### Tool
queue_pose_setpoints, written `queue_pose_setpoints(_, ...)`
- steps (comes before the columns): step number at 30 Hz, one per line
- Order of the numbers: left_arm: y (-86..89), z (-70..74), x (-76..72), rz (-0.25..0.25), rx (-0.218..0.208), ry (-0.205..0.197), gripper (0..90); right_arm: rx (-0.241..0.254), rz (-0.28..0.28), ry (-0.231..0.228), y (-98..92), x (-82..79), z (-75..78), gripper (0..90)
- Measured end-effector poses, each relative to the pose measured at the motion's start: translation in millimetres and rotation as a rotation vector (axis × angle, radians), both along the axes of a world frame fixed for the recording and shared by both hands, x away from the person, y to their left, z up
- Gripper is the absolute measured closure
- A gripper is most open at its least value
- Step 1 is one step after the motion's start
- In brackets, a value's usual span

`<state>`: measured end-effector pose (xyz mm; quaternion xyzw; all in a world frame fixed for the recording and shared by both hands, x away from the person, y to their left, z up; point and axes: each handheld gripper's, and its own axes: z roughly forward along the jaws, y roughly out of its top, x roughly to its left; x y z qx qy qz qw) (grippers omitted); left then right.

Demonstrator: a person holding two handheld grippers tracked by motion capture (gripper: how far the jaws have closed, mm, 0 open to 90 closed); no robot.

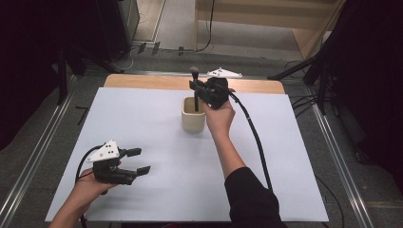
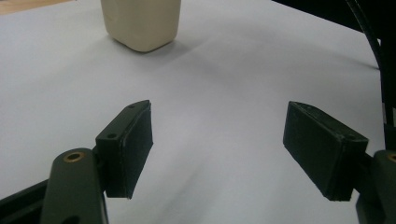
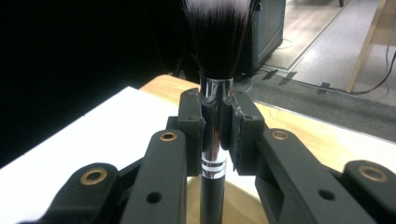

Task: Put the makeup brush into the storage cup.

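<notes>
A makeup brush (image 1: 195, 88) with a black handle, silver ferrule and dark bristles (image 3: 218, 37) stands upright, its handle reaching down into a cream cup (image 1: 193, 116) at the table's middle back. My right gripper (image 1: 196, 89) is shut on the brush's ferrule (image 3: 215, 126), above the cup's mouth. My left gripper (image 1: 138, 161) rests open near the front left of the table, nothing between its pads (image 2: 128, 149); the cream cup (image 2: 141, 22) lies well ahead of it.
A white sheet (image 1: 142, 123) covers the wooden table (image 1: 142, 81). A black cable (image 1: 256, 137) trails from the right gripper across the right side. Metal rails and stands flank the table on the floor.
</notes>
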<state>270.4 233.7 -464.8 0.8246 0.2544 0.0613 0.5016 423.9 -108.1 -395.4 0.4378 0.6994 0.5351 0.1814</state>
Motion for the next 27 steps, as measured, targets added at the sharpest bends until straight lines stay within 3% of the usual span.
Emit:
queue_pose_setpoints(12, 0.0, 0.0, 0.0, 0.000, -0.002, 0.003, 25.0, -0.004, 0.003, 0.018, 1.7, -2.7, -15.1, 77.7)
queue_pose_setpoints(27, 0.1, 0.1, 0.1, 0.001, -0.006, 0.007, 25.0, 0.002, 0.015, 0.042, 3.3, -2.0, -17.4, 77.6)
